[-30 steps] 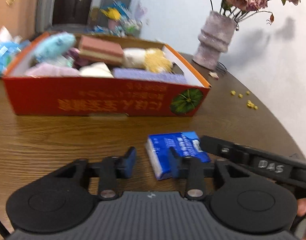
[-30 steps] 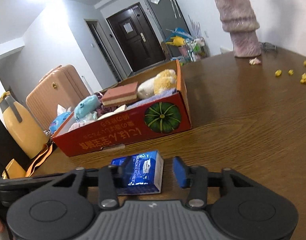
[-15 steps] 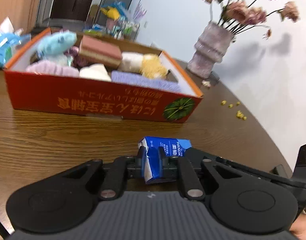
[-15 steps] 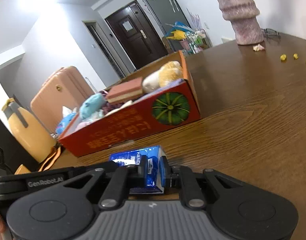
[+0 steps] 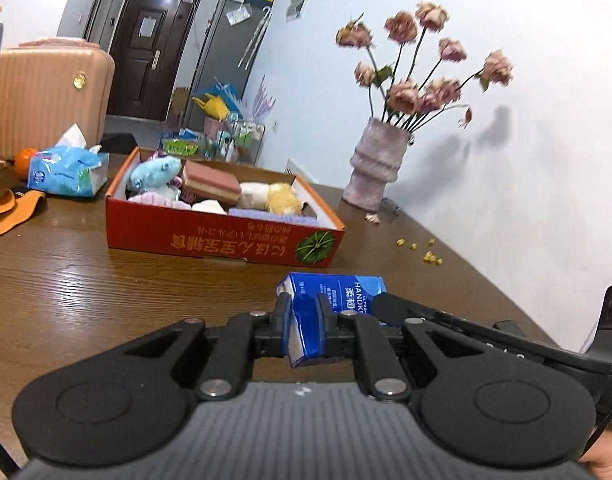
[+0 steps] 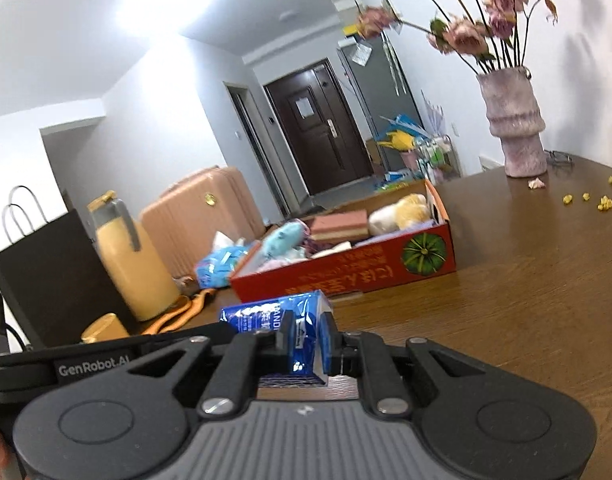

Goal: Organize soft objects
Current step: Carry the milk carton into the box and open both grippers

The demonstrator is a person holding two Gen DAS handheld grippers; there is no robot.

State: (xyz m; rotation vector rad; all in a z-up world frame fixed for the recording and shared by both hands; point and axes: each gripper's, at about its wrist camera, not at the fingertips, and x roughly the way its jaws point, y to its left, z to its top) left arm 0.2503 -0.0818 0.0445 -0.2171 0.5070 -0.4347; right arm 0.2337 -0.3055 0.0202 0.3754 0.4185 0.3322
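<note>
Both grippers, left [image 5: 304, 326] and right [image 6: 308, 346], clamp fingers on the blue tissue pack [image 5: 334, 300]; several soft items already fill the red box [image 5: 226, 242], and this pack remains outside.

The small blue plastic-wrapped tissue packet [image 5: 333, 292] carries white lettering: in the left wrist view "HANDK" reads on its top face, cut off by the black finger in front of it, with two Chinese characters, 柔韧, beside it. In the right wrist view the same packet [image 6: 275, 312] shows "HANDK" again, partly hidden and blurred. White letters on the black arm of the left gripper [image 6: 93, 369] read "GenRobot.AI". The long red cardboard box with a green pumpkin picture [image 5: 210, 240] has a row of yellow East Asian characters along its side, printed upside down and too blurred to read.
</note>
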